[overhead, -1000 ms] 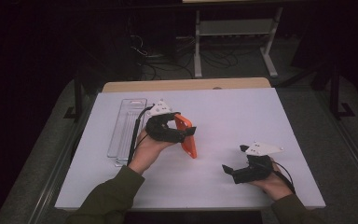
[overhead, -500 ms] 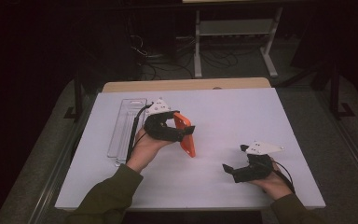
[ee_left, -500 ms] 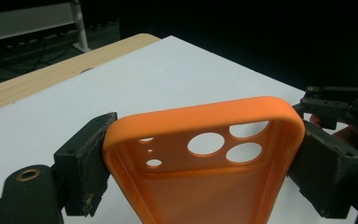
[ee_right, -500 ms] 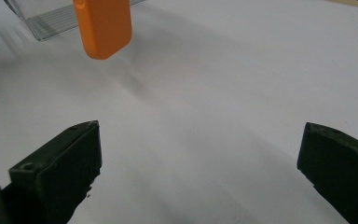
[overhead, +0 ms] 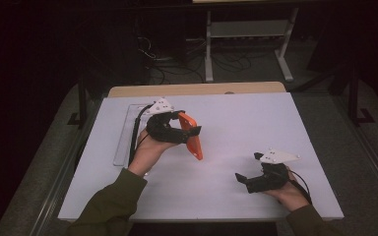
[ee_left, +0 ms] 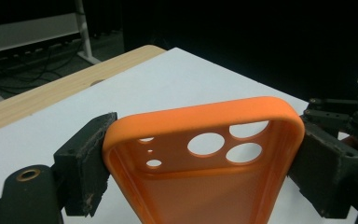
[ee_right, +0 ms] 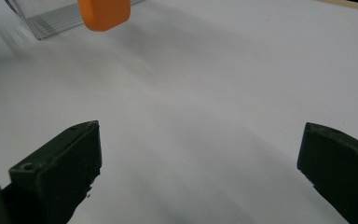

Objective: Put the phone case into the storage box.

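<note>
My left gripper [overhead: 189, 132] has its black jaws clamped on an orange, soft-looking phone case with round camera cut-outs [overhead: 193, 136]. In the left gripper view each pad presses flat against one long side of the case [ee_left: 205, 158], and its open inner face is turned toward that camera. From the high view I see the case lifted off the white tabletop [overhead: 236, 128], hanging tilted with its lower end pointing down toward the surface, left of the table's middle. A clear plastic tray [overhead: 124, 135] lies on the table behind my left hand [overhead: 150, 147], partly hidden by it. My right gripper [overhead: 246, 181] rests low near the front right part of the table, well apart from the case. Its jaws stand wide apart with nothing between them but bare white surface [ee_right: 200, 140].
</note>
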`<control>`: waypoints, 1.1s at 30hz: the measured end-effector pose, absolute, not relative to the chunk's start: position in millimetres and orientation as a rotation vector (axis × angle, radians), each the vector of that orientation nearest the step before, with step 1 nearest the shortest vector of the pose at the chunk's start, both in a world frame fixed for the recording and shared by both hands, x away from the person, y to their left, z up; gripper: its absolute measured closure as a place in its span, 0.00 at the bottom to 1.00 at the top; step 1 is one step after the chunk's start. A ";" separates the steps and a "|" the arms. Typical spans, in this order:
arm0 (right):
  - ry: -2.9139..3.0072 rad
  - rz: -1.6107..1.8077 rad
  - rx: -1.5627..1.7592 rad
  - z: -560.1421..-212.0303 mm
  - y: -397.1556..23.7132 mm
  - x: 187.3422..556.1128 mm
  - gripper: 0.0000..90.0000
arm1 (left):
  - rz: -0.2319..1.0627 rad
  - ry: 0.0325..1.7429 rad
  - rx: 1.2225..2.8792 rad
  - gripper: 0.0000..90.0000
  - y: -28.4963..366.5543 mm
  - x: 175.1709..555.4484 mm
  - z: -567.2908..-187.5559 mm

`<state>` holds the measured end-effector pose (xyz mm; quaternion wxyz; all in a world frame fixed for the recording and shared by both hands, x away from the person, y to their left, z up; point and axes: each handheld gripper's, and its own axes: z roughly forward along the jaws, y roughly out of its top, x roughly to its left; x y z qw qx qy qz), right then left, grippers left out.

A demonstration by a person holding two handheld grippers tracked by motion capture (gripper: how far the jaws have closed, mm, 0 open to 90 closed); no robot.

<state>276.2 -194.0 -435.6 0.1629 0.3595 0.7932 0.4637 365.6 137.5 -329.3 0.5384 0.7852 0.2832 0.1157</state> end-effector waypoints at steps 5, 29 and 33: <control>2.263 1.326 1.032 -435.0 -193.2 275.3 0.00 | 0.292 0.676 1.863 0.17 139.5 367.8 -324.2; 2.259 1.328 1.026 -434.4 -194.0 275.0 0.00 | 0.322 0.644 1.860 0.17 145.4 396.9 -303.4; 2.255 1.332 1.022 -434.1 -194.7 275.2 0.00 | 0.334 0.649 1.850 0.17 148.8 400.0 -303.1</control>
